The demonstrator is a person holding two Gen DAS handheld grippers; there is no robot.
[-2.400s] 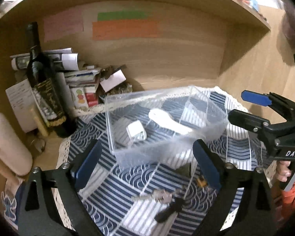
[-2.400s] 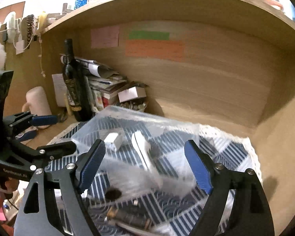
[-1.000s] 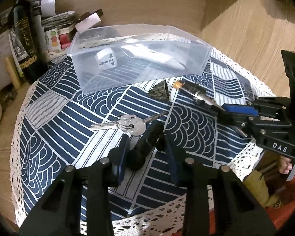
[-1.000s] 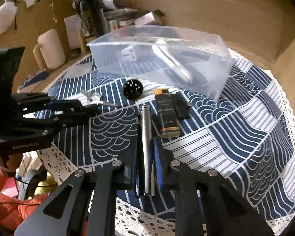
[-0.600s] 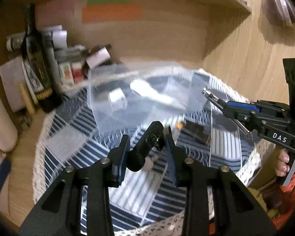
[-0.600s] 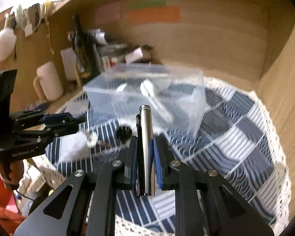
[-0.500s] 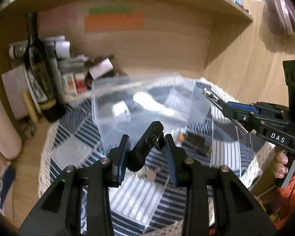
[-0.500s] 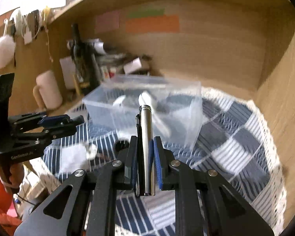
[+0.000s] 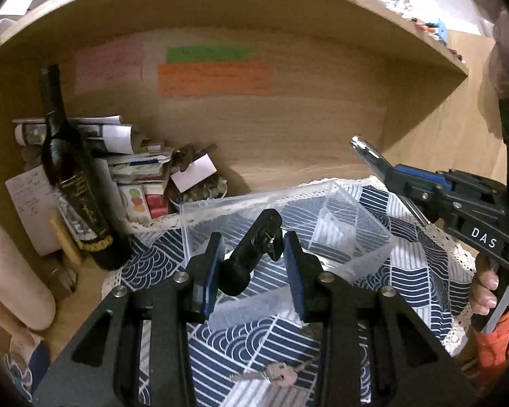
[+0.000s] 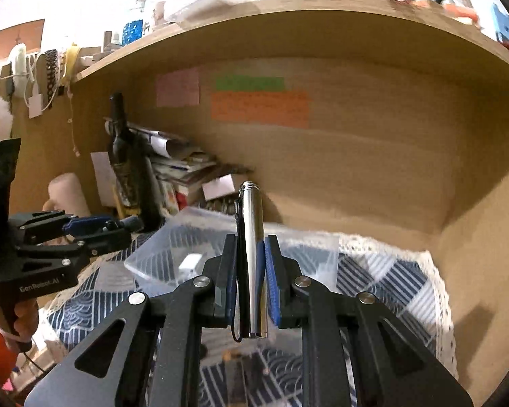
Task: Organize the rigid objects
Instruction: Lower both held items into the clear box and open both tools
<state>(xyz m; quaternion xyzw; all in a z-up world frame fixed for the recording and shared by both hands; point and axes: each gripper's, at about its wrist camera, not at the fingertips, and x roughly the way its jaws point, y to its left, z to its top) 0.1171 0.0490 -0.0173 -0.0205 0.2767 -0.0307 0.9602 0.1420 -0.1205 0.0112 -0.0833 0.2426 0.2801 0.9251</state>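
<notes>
Both wrist views low, facing shelf wall, sharing clear bin (image 9: 288, 210).

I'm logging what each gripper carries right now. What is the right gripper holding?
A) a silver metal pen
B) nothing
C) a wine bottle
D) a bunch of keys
A: the right gripper has its fingers shut on the silver metal pen, raised above the clear plastic box; the keys lie on the cloth.
</notes>
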